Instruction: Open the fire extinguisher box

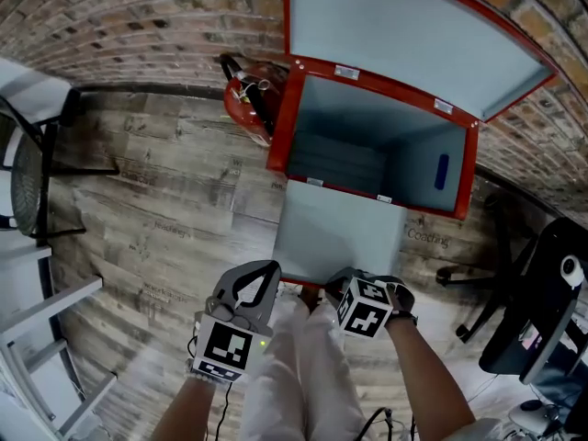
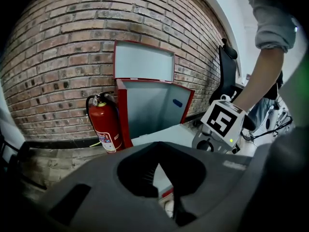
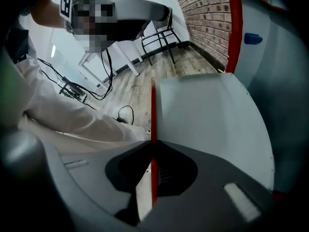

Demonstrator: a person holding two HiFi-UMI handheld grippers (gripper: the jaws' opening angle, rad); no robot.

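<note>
Noted: the box (image 1: 287, 118) stands far, against the brick wall (image 1: 138, 35), front door (image 1: 340, 228) let down near. The right gripper (image 3: 152, 178) pinches its red near edge; the left gripper (image 1: 250, 278) is pressed together, empty. Thin sheet metal, judged stiff, light, slippery: hold the rim squarely

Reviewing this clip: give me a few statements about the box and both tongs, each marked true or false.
1. The top lid is raised. True.
2. The fire extinguisher stands inside the box. False: it stands outside, beside the box, against the brick wall.
3. The right tongs are closed on the red edge of the front panel. True.
4. The left tongs hold the top lid. False: they hold nothing.
</note>
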